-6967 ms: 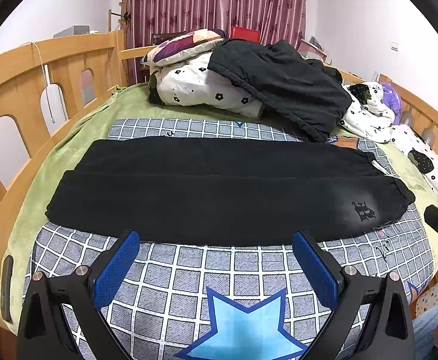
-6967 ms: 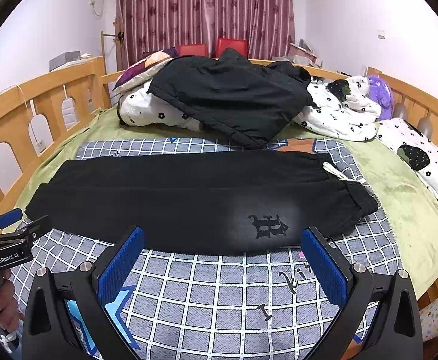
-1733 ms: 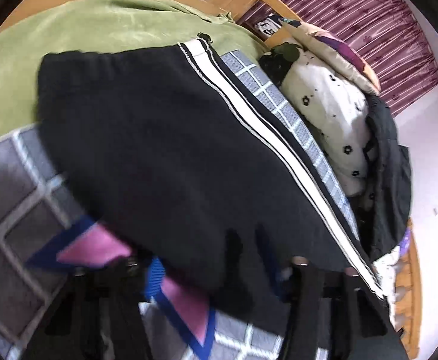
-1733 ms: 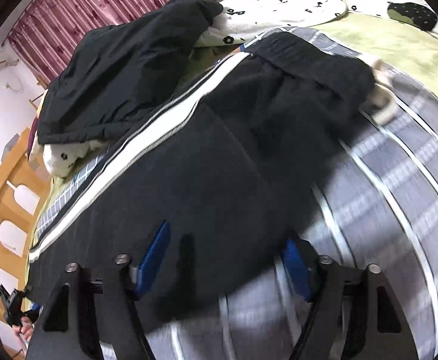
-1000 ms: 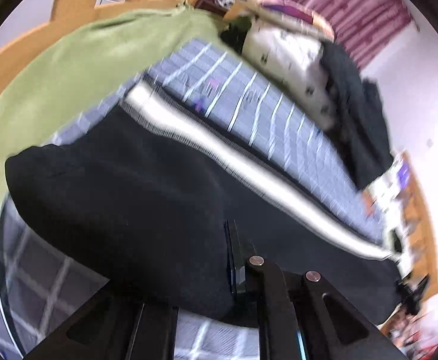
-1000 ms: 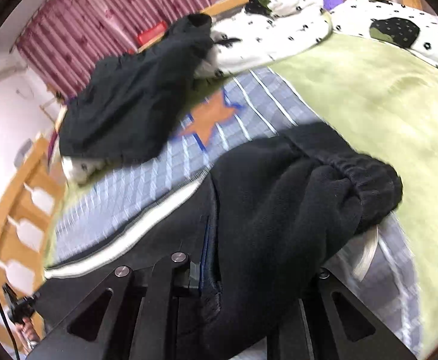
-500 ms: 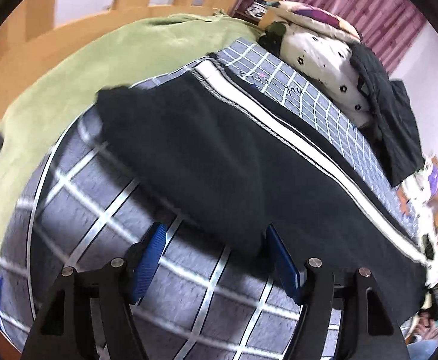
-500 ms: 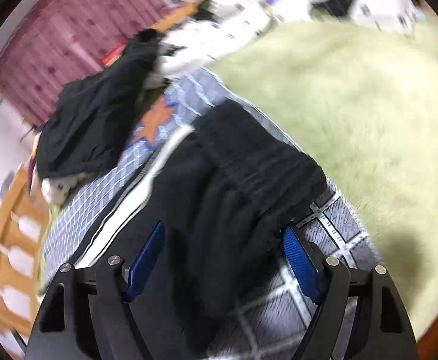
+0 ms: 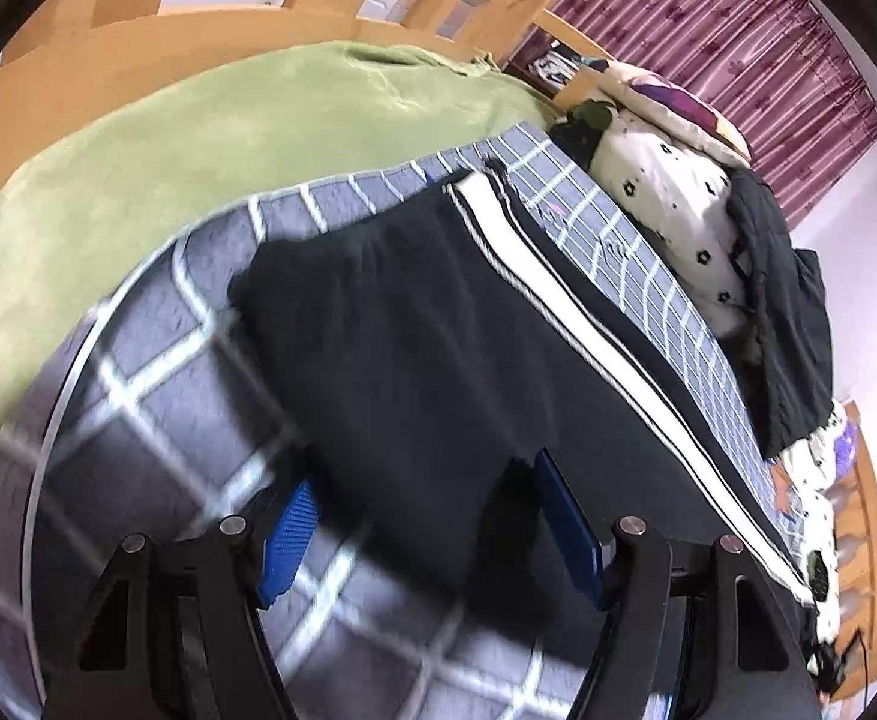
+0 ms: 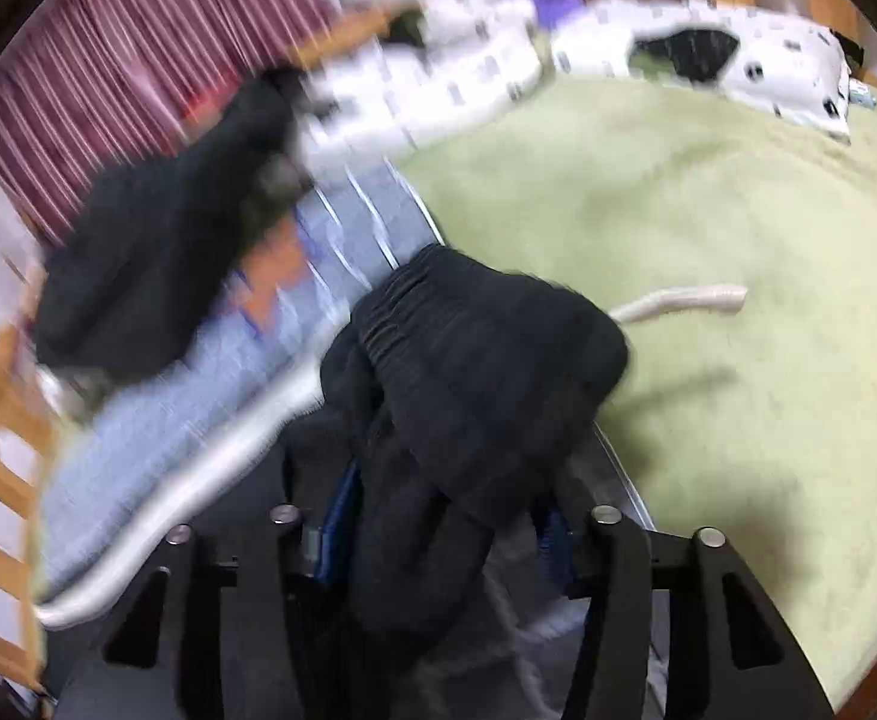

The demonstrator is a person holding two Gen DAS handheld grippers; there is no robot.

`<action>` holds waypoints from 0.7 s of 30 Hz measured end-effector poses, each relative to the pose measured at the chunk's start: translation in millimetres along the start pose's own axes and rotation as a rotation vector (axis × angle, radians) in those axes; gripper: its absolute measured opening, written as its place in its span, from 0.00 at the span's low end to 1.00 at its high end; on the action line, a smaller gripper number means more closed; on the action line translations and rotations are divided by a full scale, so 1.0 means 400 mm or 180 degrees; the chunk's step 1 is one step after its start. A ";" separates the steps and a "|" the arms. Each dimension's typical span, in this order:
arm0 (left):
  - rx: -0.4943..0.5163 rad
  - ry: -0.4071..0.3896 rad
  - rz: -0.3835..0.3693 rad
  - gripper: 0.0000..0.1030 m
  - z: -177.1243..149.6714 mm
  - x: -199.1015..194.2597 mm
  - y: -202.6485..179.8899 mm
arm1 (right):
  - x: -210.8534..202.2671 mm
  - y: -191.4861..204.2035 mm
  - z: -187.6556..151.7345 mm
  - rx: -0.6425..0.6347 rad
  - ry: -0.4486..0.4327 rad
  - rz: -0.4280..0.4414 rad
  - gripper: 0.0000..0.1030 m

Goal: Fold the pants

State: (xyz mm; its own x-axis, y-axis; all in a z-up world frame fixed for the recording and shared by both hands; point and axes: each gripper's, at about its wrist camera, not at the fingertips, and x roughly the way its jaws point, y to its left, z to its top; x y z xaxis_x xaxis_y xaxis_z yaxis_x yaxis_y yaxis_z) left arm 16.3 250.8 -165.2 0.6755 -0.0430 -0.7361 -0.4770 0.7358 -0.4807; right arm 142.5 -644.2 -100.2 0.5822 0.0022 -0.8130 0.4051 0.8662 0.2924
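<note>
The black pants [image 9: 438, 348] with a white side stripe lie lengthwise on the checked blanket. In the left wrist view their cuff end lies between the blue pads of my left gripper [image 9: 432, 534], which stands open around the cloth. In the right wrist view the gathered waistband [image 10: 474, 348] is bunched up between the pads of my right gripper [image 10: 438, 534], which is closing on it. A pale drawstring [image 10: 678, 300] trails out to the right onto the green sheet.
The checked grey blanket [image 9: 138, 360] covers a green sheet [image 9: 198, 120]. A wooden bed rail [image 9: 138, 42] runs behind. Spotted pillows [image 9: 666, 192] and a black jacket [image 9: 786, 312] lie at the head end; they also show in the right wrist view [image 10: 156, 252].
Both grippers had let go of the pants half a second ago. Now the right gripper has narrowed on the bunched waistband, and the left has moved in over the cuff end.
</note>
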 end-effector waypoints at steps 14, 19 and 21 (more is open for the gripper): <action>0.0243 0.0229 0.0157 0.23 0.060 0.022 0.033 | -0.235 0.043 -0.093 -0.0276 -0.0207 -0.0315 0.56; 0.0202 0.0386 0.0054 0.49 0.051 -0.043 0.036 | -0.256 0.185 -0.105 -0.0611 -0.0200 -0.0168 0.60; 0.0442 0.0491 0.0044 0.49 0.037 -0.068 0.013 | -0.251 0.249 -0.111 -0.0804 -0.0219 -0.0161 0.64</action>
State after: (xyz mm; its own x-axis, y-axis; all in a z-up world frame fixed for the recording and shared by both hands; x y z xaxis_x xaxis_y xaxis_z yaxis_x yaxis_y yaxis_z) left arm 3.7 265.9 -140.7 0.5702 -0.1274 -0.8115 -0.3963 0.8227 -0.4076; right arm 93.0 -536.0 -11.8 0.6157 -0.0707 -0.7848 0.2511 0.9616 0.1104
